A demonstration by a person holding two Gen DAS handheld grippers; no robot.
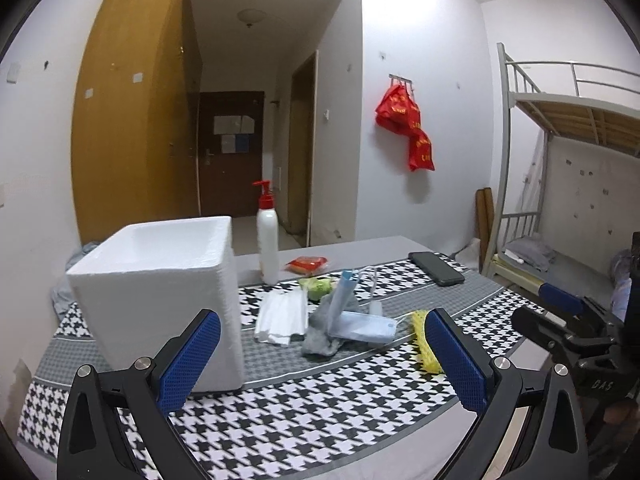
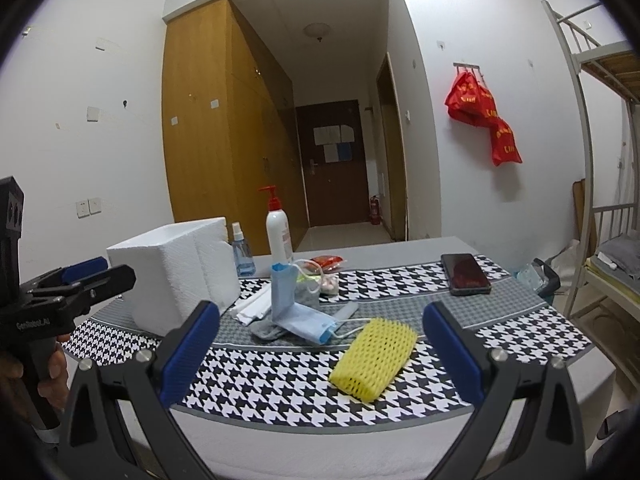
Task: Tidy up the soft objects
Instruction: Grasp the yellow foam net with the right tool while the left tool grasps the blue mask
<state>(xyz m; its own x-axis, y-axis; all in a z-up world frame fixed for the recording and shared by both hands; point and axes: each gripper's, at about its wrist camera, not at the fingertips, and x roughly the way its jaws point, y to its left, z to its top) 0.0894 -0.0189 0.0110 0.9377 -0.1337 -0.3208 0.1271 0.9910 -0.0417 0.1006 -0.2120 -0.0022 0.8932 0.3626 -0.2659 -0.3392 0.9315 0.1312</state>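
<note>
A white foam box [image 1: 160, 296] stands at the table's left; it also shows in the right wrist view [image 2: 176, 276]. Soft items lie mid-table: a blue face mask [image 1: 360, 320] [image 2: 304, 320], a grey sock [image 1: 324, 336] [image 2: 268, 330], white foam sheets [image 1: 280, 320] [image 2: 252, 308], and a yellow foam net sleeve [image 2: 374, 356] [image 1: 424, 344]. My left gripper [image 1: 320, 364] is open and empty, just in front of the pile. My right gripper [image 2: 320, 354] is open and empty, with the yellow sleeve lying on the table between its fingers.
A white pump bottle [image 1: 267, 240] [image 2: 279, 232], a blue spray bottle [image 2: 242, 254], a red packet [image 1: 306, 264], a green item [image 1: 318, 286] and a black phone [image 1: 436, 268] [image 2: 466, 274] sit on the houndstooth cloth [image 1: 320, 408]. A bunk bed [image 1: 560, 160] stands right.
</note>
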